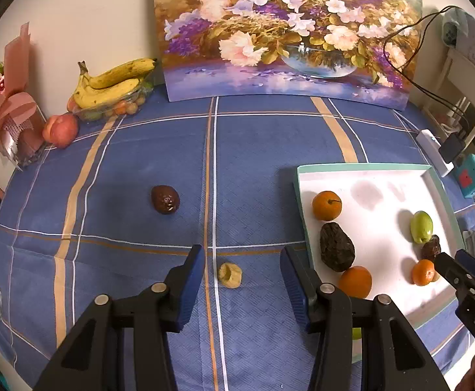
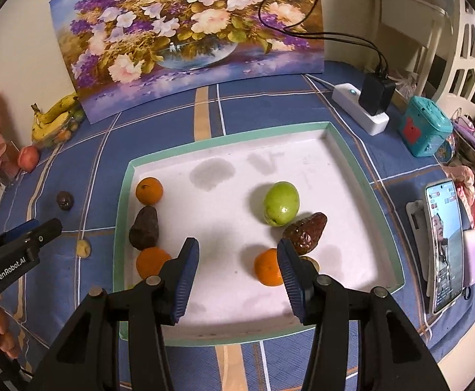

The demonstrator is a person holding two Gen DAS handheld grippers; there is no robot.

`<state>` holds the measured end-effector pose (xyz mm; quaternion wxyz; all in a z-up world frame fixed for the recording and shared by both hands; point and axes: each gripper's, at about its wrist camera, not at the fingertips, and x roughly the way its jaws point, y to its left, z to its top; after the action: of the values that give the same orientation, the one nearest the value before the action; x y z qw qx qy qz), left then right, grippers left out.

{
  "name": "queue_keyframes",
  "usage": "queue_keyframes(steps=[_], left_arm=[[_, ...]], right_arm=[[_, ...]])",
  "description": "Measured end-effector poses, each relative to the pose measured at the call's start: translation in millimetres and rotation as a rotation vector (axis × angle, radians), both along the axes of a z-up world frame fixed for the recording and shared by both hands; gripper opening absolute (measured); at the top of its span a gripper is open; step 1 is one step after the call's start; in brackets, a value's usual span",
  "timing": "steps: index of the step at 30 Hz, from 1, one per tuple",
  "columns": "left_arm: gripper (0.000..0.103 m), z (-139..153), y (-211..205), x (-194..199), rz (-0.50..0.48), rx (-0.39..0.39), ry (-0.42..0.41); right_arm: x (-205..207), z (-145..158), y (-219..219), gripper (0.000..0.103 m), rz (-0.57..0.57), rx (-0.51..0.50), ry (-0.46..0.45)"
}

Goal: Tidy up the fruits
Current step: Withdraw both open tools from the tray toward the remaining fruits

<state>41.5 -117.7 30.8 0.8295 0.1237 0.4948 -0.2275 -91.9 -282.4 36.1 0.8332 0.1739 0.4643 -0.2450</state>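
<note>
A: Left tongs (image 1: 242,275) gape wide over a pale fruit (image 1: 230,275) on the counter (image 1: 139,163); a dark fruit (image 1: 165,199) lies beyond.

B: Right tongs (image 2: 237,270) gape too, empty, above the tray (image 2: 125,192); their finger half hides an orange (image 2: 267,272). Only here: the phone (image 2: 442,244).

In the white tray (image 2: 351,163), three oranges (image 2: 149,190), a green fruit (image 2: 281,203) and two dark wrinkled ones sit. Left on the bench lie a dark fruit (image 1: 165,199) and a pale piece (image 1: 230,275).
</note>
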Motion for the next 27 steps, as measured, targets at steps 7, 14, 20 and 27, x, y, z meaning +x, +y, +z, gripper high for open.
queue_keyframes(steps=[7, 14, 20, 27], left_arm=[[0.079, -4.4, 2.3, 5.4, 0.023, 0.047, -0.006], [0.103, -12.1, 10.0, 13.1, 0.072, 0.129, -0.033], [0.103, -15.0, 12.4, 14.7, 0.077, 0.153, -0.042], [0.103, -12.3, 12.4, 13.8, 0.067, 0.151, -0.062]], right_arm=[[6.7, -3.0, 2.4, 0.057, 0.008, -0.014, 0.018], [8.4, -7.2, 2.1, 0.076, 0.006, -0.036, 0.036], [7.0, -6.1, 1.5, 0.09, 0.002, -0.071, 0.018], [6.6, -1.0, 3.6, 0.095, 0.009, -0.088, -0.026]])
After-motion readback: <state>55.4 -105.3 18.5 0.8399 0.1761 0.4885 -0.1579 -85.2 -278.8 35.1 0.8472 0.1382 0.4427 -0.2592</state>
